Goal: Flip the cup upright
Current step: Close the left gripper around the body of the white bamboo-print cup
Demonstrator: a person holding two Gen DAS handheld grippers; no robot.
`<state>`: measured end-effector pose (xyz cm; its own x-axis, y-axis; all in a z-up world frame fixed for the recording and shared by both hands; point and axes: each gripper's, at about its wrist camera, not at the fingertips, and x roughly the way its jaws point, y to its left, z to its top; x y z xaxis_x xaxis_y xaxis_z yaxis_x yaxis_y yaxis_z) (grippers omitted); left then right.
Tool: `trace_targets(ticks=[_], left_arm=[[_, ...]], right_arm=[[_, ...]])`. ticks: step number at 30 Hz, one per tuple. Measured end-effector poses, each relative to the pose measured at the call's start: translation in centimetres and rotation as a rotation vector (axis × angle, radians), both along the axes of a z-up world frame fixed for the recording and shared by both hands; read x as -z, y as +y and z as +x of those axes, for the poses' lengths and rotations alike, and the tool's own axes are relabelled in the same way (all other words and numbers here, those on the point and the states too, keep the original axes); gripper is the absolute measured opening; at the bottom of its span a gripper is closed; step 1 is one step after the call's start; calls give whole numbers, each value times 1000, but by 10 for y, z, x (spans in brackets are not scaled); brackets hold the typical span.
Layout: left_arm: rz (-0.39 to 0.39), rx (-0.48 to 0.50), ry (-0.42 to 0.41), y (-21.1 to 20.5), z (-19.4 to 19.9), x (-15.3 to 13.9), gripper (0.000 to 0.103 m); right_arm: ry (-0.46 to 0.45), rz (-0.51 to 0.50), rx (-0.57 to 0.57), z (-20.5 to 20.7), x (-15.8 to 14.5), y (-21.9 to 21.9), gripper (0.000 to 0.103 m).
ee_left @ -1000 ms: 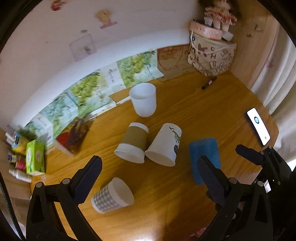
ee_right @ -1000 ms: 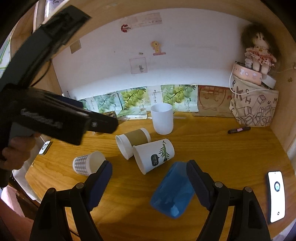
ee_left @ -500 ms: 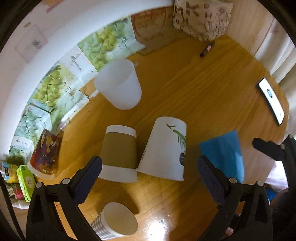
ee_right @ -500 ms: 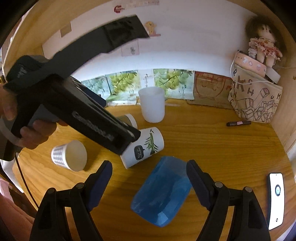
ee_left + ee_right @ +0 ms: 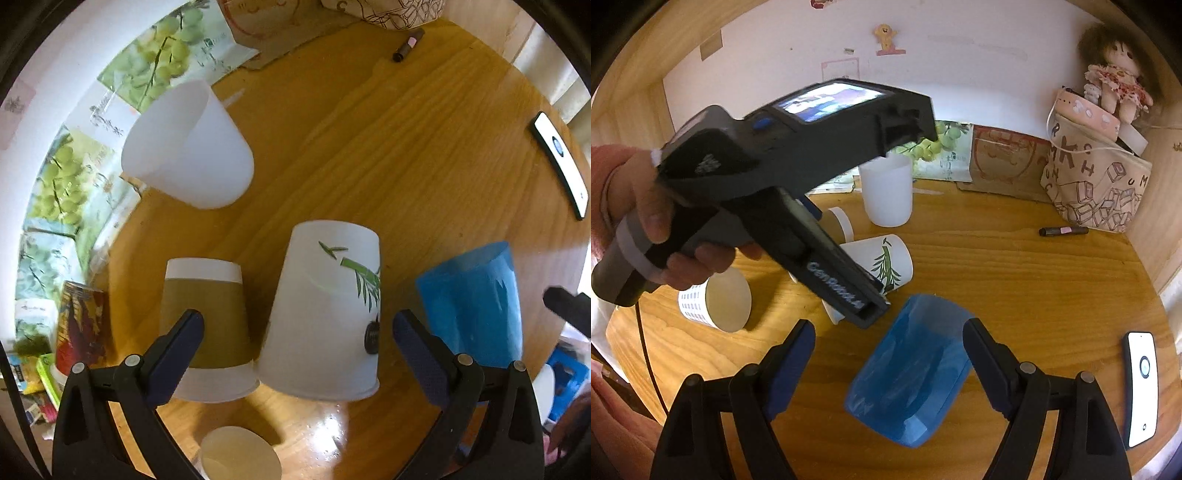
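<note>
Several cups lie on their sides on the wooden table: a white cup with a green leaf print [image 5: 325,314] [image 5: 886,262], a brown-sleeved cup [image 5: 205,317], a blue translucent cup [image 5: 476,299] [image 5: 912,376] and a checked cup [image 5: 713,302]. A white plastic cup [image 5: 188,155] [image 5: 886,192] stands upright behind them. My left gripper [image 5: 295,332] is open, hovering over the leaf-print cup and the brown cup; its body [image 5: 798,206] hides part of them in the right wrist view. My right gripper [image 5: 888,354] is open with the blue cup between its fingers, apart from them.
A phone [image 5: 559,162] [image 5: 1141,387] lies at the table's right edge. A marker [image 5: 1063,231] and a patterned bag [image 5: 1097,192] with a doll sit at the back right. Grape posters [image 5: 74,173] line the back wall. Small boxes and packets [image 5: 79,325] stand at the left.
My left gripper has moved down and forward over the brown and leaf-print cups, which now fill its view. My right gripper has edged closer to the blue cup.
</note>
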<state>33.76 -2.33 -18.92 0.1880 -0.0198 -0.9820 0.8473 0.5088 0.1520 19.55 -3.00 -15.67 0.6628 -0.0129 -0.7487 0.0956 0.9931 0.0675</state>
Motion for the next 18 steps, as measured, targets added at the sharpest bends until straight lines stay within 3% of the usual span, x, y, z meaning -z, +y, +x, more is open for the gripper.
trace_targets(ticks=[5, 9, 11, 14, 18], left_arm=[[13, 10, 46, -6, 1, 8, 90], [36, 4, 78, -6, 3, 17, 88], [39, -1, 89, -5, 5, 18, 76], [40, -1, 85, -4, 6, 19, 70], [25, 4, 76, 1, 6, 16, 70]], right_arm=[[6, -14, 12, -5, -1, 4, 83], [11, -14, 34, -10, -2, 5, 83], [11, -13, 44, -13, -3, 5, 83], [11, -15, 55, -16, -4, 6, 83], [23, -26, 67, -20, -6, 9, 83]])
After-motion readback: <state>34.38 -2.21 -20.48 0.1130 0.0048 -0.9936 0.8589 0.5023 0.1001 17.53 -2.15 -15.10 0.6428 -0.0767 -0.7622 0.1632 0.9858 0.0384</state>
